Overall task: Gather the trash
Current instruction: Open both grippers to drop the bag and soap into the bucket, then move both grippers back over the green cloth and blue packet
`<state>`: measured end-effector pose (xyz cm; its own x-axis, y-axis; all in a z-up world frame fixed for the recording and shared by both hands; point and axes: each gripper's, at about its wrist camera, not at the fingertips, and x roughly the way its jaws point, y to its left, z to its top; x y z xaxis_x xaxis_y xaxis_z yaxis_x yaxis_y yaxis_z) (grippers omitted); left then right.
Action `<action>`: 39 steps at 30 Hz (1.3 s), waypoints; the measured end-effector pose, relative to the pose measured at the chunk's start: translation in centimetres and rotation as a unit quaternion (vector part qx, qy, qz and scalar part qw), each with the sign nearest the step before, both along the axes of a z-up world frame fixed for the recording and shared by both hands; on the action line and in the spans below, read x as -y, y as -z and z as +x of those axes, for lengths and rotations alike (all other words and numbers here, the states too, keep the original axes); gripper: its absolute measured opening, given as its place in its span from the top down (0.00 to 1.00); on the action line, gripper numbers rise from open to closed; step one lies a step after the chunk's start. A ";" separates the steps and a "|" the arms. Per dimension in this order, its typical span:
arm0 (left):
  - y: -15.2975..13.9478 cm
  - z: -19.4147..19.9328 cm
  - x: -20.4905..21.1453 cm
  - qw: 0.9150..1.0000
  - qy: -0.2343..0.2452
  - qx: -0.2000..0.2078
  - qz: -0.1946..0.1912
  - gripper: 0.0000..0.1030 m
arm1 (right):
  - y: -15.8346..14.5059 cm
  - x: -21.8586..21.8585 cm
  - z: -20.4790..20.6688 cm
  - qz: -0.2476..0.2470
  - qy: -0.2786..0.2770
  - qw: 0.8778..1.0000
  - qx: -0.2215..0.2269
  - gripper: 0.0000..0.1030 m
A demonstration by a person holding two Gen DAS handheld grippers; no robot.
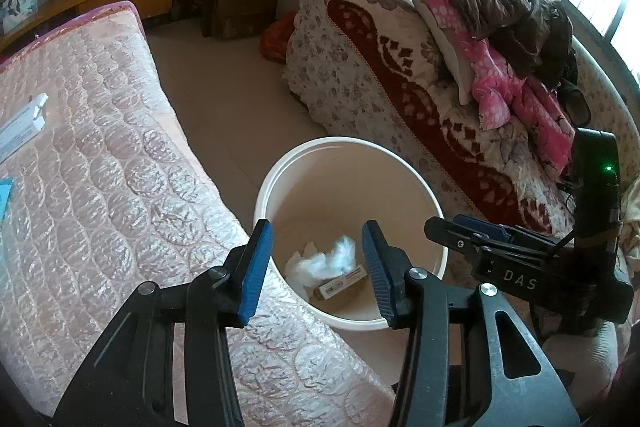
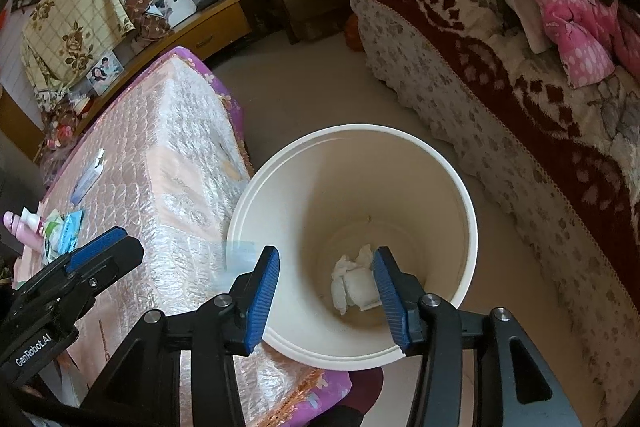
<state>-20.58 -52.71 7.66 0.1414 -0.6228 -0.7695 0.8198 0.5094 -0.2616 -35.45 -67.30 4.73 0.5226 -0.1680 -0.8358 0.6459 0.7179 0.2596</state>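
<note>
On the body of the right tongs, seen from the left wrist camera, we read the letters "DAS". On the body of the left tongs, seen from the right wrist camera, we read "GenRobot.AI". The small cardboard box in the bin carries a barcode label, but its print is too small for us to read.

The trash lies at the bottom of a cream-white round bin that stands on the floor, between the quilted pink mattress and the sofa with a red and white floral cover. In the bin we see crumpled white tissue, and the small box lies just beside it, partly under it. From the right wrist camera the tissue looks like a folded white wad. More things lie on the mattress, well apart from the bin: a long white and blue box and some green and blue packets near a pink bottle.

Both tongs hang above the bin's mouth and point down into it. In each one the blue pads stand apart, partly open, and we see nothing between them and nothing touching them; the tissue appears only through the gap, far below.
</note>
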 end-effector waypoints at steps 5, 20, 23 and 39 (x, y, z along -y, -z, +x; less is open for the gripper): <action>-0.3 0.2 -1.1 1.000 -0.011 0.009 0.003 0.57 | -0.3 -0.8 0.4 -0.002 -0.010 1.000 0.001 0.54; -2.2 2.6 -9.4 0.991 -0.098 0.081 0.031 0.57 | -2.5 -7.2 4.4 -0.013 -0.084 0.996 0.022 0.54; -2.5 3.5 -12.1 0.988 -0.123 0.087 0.037 0.57 | -2.8 -8.9 5.6 -0.015 -0.102 0.994 0.023 0.54; -4.4 8.6 -29.8 0.955 -0.280 0.081 0.053 0.57 | -3.2 -22.0 13.9 0.003 -0.254 0.967 0.032 0.42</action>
